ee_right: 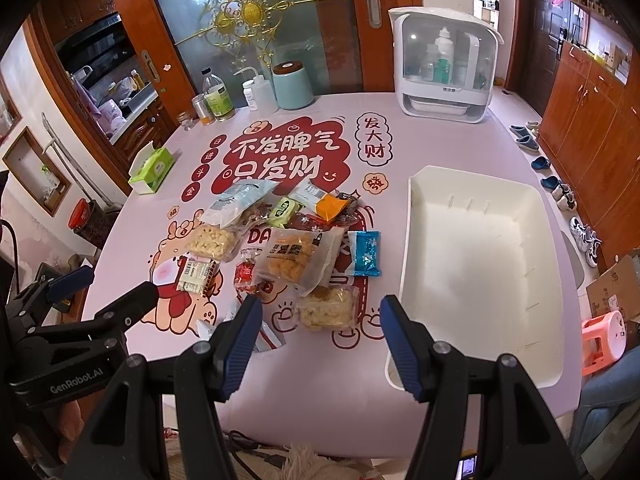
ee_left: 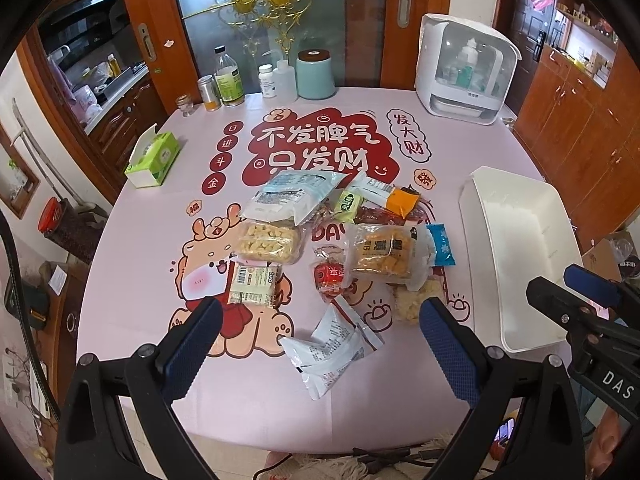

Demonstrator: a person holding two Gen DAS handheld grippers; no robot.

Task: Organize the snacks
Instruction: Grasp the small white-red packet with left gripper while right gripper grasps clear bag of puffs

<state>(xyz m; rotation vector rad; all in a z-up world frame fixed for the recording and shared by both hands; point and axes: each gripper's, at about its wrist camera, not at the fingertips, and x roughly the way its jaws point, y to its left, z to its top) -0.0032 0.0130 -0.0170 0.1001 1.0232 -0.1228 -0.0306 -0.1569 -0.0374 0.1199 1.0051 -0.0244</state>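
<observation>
A pile of several snack packets (ee_left: 340,232) (ee_right: 296,240) lies mid-table on the pink printed tablecloth (ee_left: 132,280). Among them are a yellow cracker pack (ee_left: 380,254) (ee_right: 296,258), a blue packet (ee_left: 440,244) (ee_right: 364,254) and a white-and-blue pouch (ee_left: 332,348) nearest the front edge. An empty white bin (ee_left: 520,232) (ee_right: 480,264) stands to the right of the pile. My left gripper (ee_left: 320,316) (ee_right: 116,280) hovers open over the front edge, the pouch in front of it. To its right my right gripper (ee_right: 320,312) (ee_left: 554,280) is open too, between pile and bin. Neither holds anything.
A green tissue box (ee_left: 154,158) sits at the table's left. Bottles and a teal canister (ee_left: 316,74) line the back edge beside a white countertop cabinet (ee_left: 464,68). On the floor to the right are shoes (ee_right: 560,192) and a pink stool (ee_right: 604,336).
</observation>
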